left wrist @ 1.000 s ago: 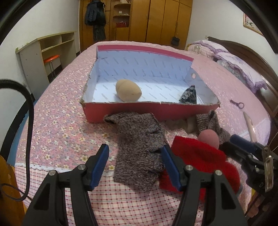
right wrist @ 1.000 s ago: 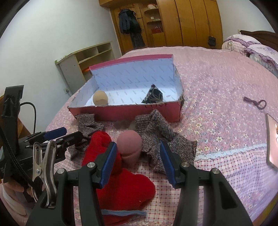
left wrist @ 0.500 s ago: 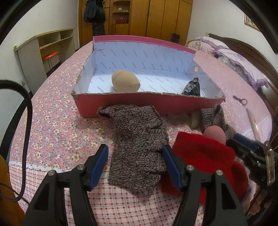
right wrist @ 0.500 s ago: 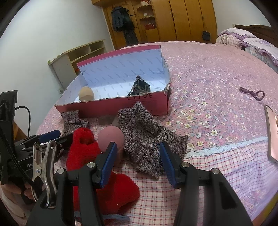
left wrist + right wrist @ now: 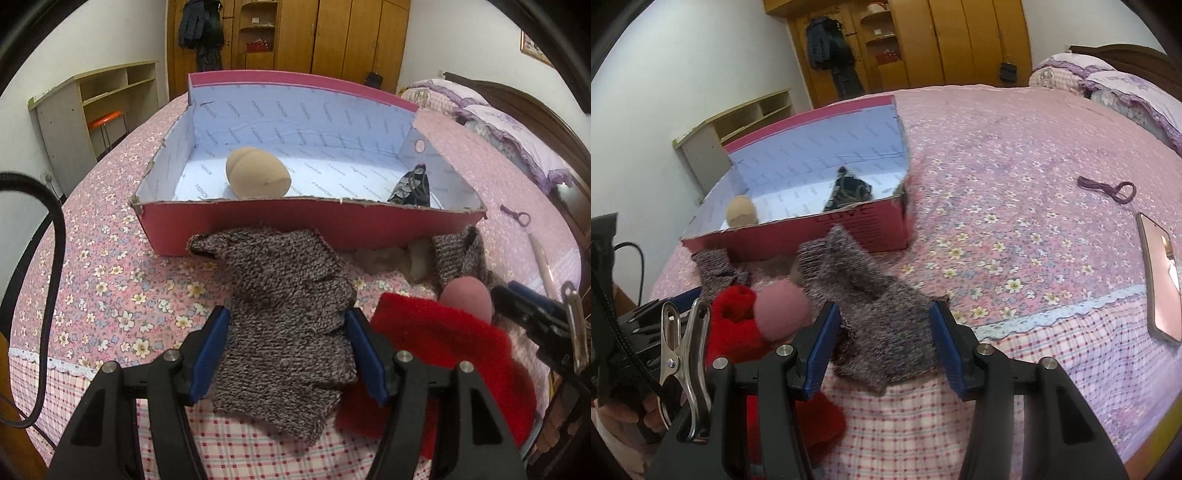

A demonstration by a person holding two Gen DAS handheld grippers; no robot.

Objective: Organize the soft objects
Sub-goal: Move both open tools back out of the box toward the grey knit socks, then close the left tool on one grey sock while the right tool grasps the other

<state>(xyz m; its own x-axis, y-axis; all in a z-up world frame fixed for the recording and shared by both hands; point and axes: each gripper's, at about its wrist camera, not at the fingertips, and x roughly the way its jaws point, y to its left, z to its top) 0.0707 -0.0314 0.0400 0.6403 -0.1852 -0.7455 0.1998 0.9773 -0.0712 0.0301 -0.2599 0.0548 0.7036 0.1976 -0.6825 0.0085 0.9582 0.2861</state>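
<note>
Both claws have sunk closer to the bed since a second ago, each now framing a speckled grey knit piece, so a pickup looks close. The left claw (image 5: 289, 350) stands open around one grey knit piece (image 5: 284, 314), pads not pressing; the right claw (image 5: 882, 345) stands open over the other grey knit piece (image 5: 882, 310). Both are limp and flat, beside the red knit (image 5: 443, 350) and pink ball (image 5: 781, 308). Beyond, the pink box (image 5: 295, 229) holds a tan ball (image 5: 258, 177).
</note>
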